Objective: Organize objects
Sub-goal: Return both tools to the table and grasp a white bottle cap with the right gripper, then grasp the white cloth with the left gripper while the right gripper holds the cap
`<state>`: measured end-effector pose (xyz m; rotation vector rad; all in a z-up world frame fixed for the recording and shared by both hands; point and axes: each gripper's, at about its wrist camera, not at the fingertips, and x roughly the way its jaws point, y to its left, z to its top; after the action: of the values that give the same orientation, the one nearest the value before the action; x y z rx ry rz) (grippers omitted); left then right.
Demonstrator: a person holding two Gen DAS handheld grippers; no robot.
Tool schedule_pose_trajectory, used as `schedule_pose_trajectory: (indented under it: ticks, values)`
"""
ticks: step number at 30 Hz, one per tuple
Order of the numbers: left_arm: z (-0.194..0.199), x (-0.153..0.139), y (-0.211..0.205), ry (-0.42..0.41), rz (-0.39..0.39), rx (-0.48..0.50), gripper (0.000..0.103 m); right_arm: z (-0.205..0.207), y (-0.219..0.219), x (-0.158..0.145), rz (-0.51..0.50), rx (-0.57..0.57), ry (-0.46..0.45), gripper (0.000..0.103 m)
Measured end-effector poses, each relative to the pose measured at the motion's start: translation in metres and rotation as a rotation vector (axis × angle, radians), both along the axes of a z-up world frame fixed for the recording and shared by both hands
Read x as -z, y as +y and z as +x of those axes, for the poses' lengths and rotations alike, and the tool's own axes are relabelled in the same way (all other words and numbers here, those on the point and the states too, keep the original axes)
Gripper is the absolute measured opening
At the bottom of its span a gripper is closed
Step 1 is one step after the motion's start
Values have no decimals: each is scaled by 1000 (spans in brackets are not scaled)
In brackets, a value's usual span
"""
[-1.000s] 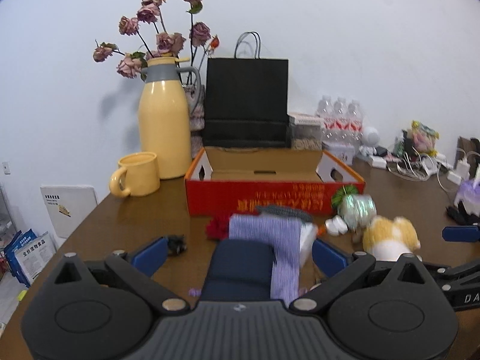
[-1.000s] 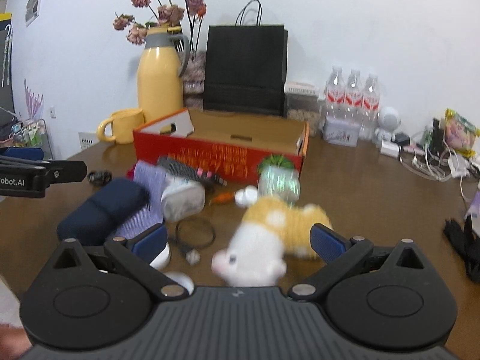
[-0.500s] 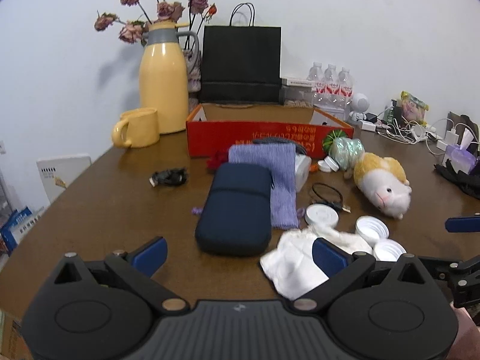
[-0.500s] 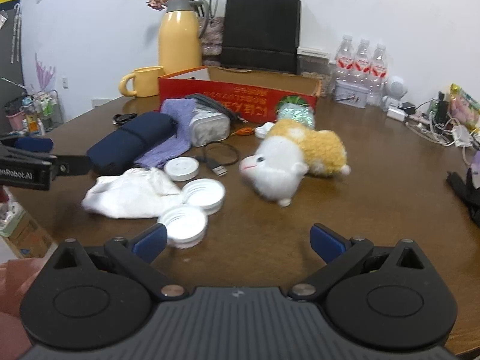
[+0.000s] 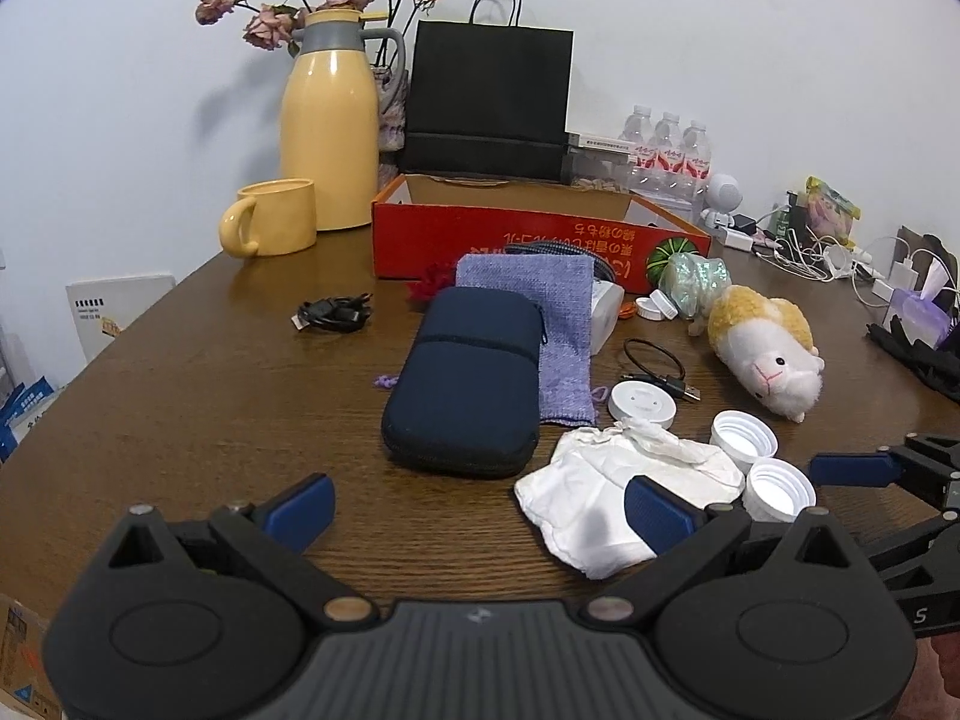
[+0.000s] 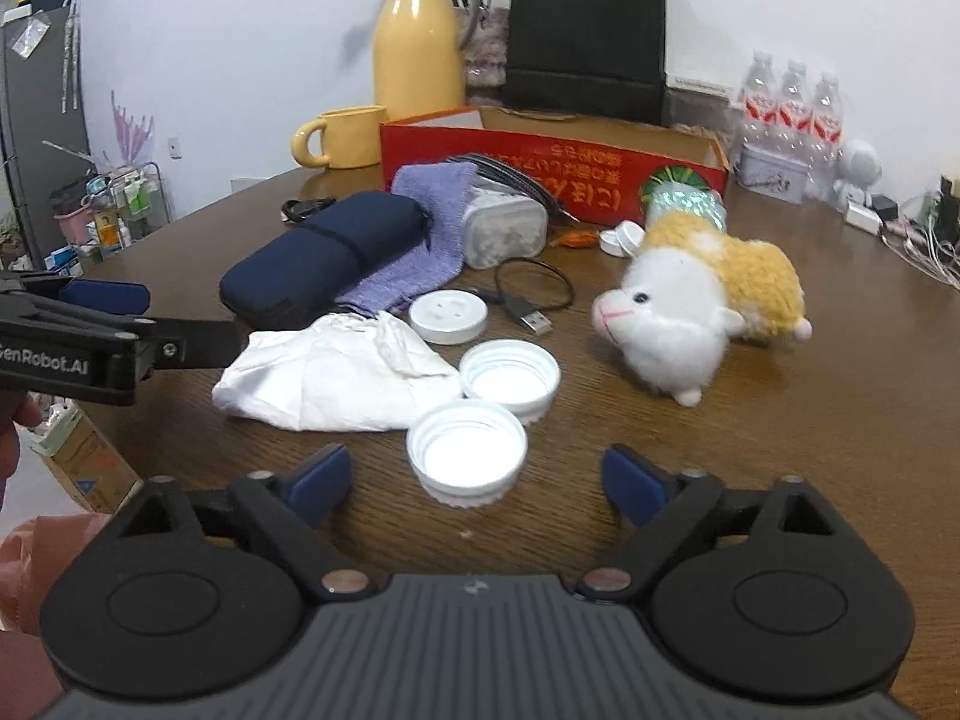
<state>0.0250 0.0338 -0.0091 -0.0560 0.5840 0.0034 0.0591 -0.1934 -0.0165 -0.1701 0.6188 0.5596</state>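
On tabletop: near cap light, rigid, slick; pinch across rim. Right tongs closing, nothing gripped. Left tongs open, empty.

**Readable lettering on the bench**

The clearest wording is "enRobot.AI" in white on the black body of the left gripper, at the left edge of the right wrist view; its first letter is cut off. The red cardboard box at the far middle of the bench carries yellow East Asian characters along its near wall, printed upside down and too small to read. The water bottles far right have red labels, unreadable. A lone "S" shows on the right gripper.
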Motion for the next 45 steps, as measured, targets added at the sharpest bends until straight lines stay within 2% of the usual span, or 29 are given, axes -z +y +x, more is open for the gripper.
schedule_pose_trajectory:
  ticks: [1,2,3,15,23,27,35,45]
  values:
    - [0,0,0,1,-2,-1,103,-1,0,-1,8,-10,-7,71]
    - [1,0,1,1,-5,-2,103,-2,-1,-2,14,-17,-15,51]
    - [0,0,0,0,-7,-2,103,-3,-2,-2,19,-24,-22,40]
    - [2,-2,-12,-12,-7,32,103,-6,-20,-10,77,-3,-52,41]
    - [9,-2,-39,-19,20,130,103,-1,-45,-16,116,55,-82,41]
    - [19,3,-53,6,43,169,103,4,-56,-17,129,75,-84,41]
    - [35,15,-67,84,62,153,103,9,-67,-14,153,71,-83,41]
    - [41,21,-73,98,68,92,103,9,-75,-11,174,56,-73,41]
